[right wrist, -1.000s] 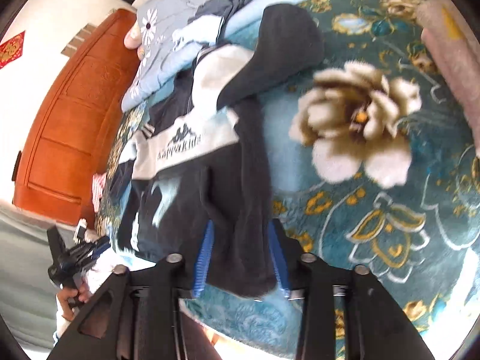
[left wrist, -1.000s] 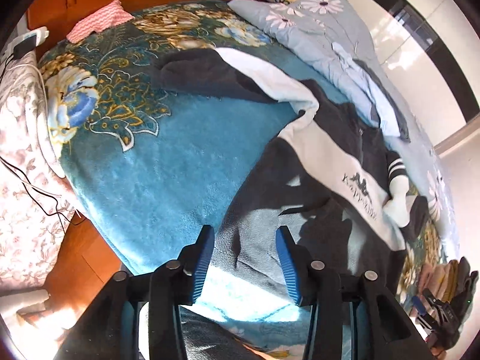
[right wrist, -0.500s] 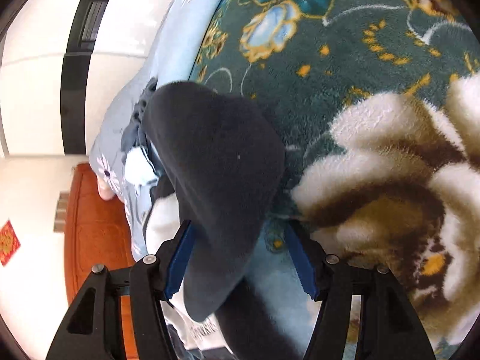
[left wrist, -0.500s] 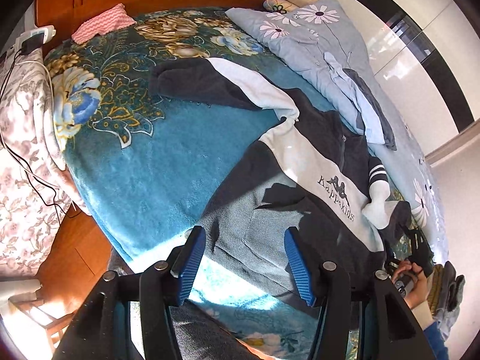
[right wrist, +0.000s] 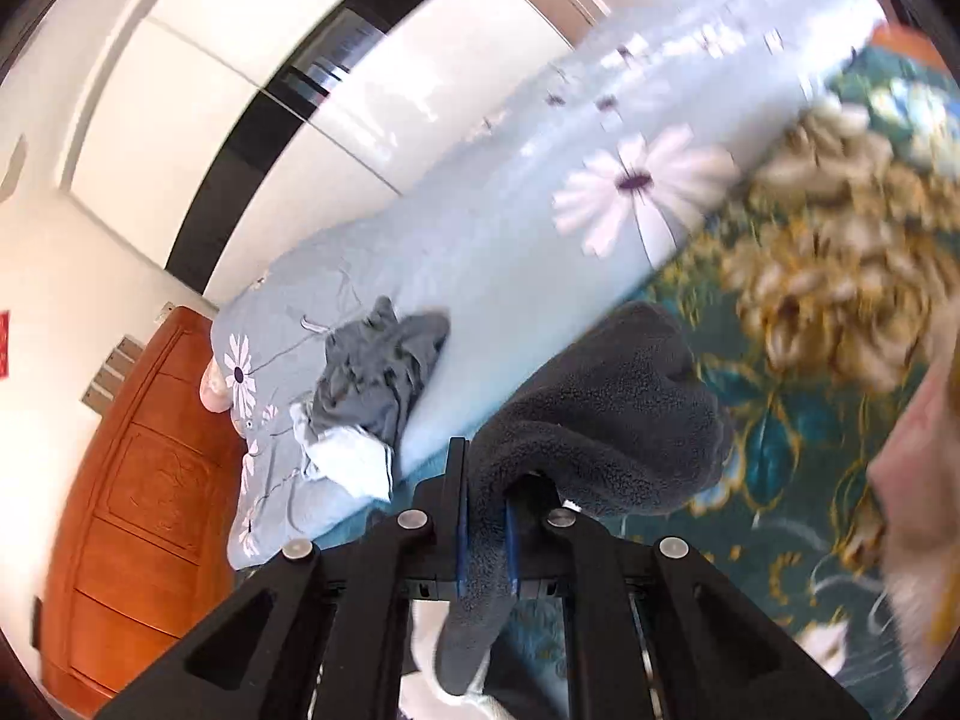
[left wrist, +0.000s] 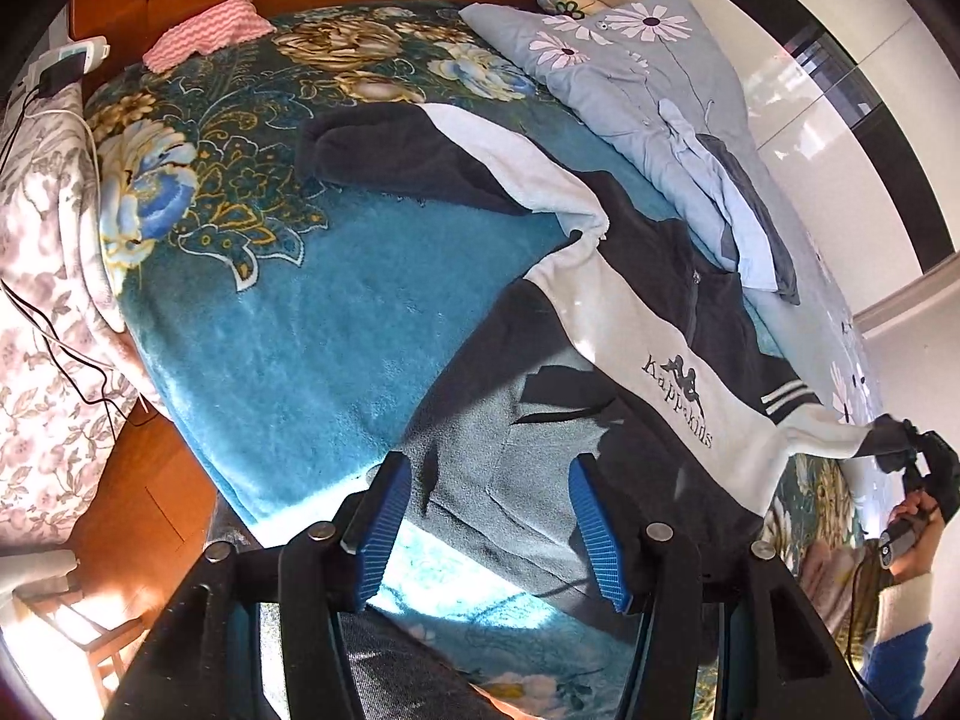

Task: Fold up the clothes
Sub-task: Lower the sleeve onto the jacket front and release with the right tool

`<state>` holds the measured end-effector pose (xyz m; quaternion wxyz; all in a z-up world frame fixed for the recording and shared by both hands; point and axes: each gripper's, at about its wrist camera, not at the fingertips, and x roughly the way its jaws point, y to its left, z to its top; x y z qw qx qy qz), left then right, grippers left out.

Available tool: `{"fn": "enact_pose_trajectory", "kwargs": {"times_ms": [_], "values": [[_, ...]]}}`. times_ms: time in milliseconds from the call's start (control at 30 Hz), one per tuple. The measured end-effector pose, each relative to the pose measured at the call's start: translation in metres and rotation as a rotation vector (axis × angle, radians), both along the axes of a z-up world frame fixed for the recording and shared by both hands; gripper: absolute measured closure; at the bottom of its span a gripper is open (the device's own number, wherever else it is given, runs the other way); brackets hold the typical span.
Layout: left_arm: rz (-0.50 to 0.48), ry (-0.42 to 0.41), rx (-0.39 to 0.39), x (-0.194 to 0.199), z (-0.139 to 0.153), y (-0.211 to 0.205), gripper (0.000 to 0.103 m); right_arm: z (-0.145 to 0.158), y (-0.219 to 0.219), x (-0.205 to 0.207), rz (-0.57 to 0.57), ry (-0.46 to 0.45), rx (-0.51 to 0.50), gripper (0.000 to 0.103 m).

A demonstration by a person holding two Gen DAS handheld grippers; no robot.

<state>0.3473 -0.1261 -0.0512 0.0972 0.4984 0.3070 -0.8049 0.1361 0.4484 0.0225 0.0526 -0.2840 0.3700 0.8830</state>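
Note:
A dark grey and white fleece sweatshirt with a logo lies spread on the teal floral blanket, one sleeve stretched toward the headboard. My left gripper is open just above the sweatshirt's hem, with nothing between its blue pads. In the left wrist view the other sleeve is lifted at the far right by my right gripper, held in a hand. In the right wrist view my right gripper is shut on the dark sleeve cuff, which bulges over the fingers.
A light blue daisy quilt with grey and pale clothes on it lies along the bed's far side. A pink cloth sits near the wooden headboard. A floral bedcover and cables hang at the left. White wardrobe doors stand behind.
My right gripper has closed on the dark sleeve cuff and lifted it off the blanket. My left gripper has drawn back slightly and stayed open over the hem.

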Motion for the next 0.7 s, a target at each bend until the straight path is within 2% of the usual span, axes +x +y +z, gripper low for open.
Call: {"fn": "enact_pose_trajectory", "kwargs": {"times_ms": [100, 200, 267, 400, 467, 533, 633, 700], "values": [[0.033, -0.01, 0.027, -0.001, -0.008, -0.008, 0.044, 0.049, -0.026, -0.012, 0.066, 0.082, 0.169, 0.093], [0.072, -0.011, 0.052, 0.0, -0.015, -0.018, 0.044, 0.065, -0.075, -0.033, 0.182, 0.105, 0.266, 0.093], [0.097, -0.011, 0.069, 0.0, -0.019, -0.024, 0.044, 0.058, -0.119, -0.048, 0.27, 0.086, 0.319, 0.093], [0.148, 0.001, 0.116, -0.006, -0.027, -0.04, 0.044, 0.011, -0.213, -0.073, 0.438, 0.014, 0.284, 0.093], [0.177, 0.009, 0.142, -0.012, -0.031, -0.051, 0.044, -0.023, -0.257, -0.09, 0.496, -0.062, 0.235, 0.093], [0.21, 0.013, 0.157, -0.018, -0.038, -0.063, 0.044, -0.055, -0.297, -0.1, 0.524, -0.142, 0.228, 0.093], [0.259, 0.019, 0.179, -0.027, -0.048, -0.082, 0.044, -0.09, -0.355, -0.099, 0.604, -0.196, 0.289, 0.093], [0.291, 0.022, 0.194, -0.033, -0.055, -0.094, 0.044, -0.104, -0.385, -0.086, 0.669, -0.186, 0.354, 0.093]]}}
